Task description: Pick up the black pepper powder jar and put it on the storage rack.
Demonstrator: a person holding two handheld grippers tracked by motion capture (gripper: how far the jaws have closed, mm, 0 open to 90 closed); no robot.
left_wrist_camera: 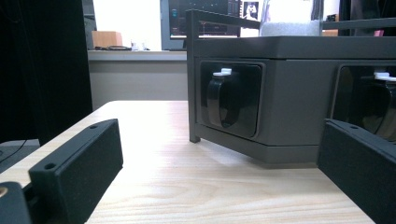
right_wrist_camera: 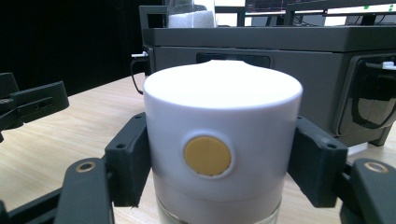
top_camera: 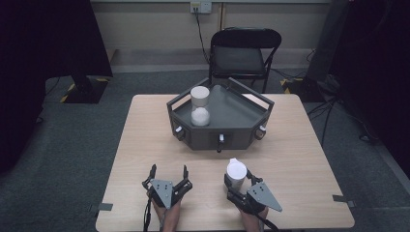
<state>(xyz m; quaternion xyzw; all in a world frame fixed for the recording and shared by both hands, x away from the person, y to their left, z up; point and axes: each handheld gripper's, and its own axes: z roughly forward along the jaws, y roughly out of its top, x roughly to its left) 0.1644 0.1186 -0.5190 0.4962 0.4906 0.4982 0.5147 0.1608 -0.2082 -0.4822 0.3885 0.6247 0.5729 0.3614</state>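
Left gripper [top_camera: 168, 175] rests at the near edge of the counter [top_camera: 290, 159], jaws spread with nothing between them. Just right of it, the right gripper [top_camera: 240, 180] has its jaws pinching a white-capped jar [top_camera: 236, 173] that stands upright on the counter; a yellow dot [right_wrist_camera: 207, 156] marks the cap. Beyond both sits a grey tray [top_camera: 232, 116], with a second jar [top_camera: 199, 105] in its left part.

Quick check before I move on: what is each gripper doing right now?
Left gripper: open, jaws spread wide, nothing between them.
Right gripper: shut on the white-capped jar, one jaw on each side of its cap.
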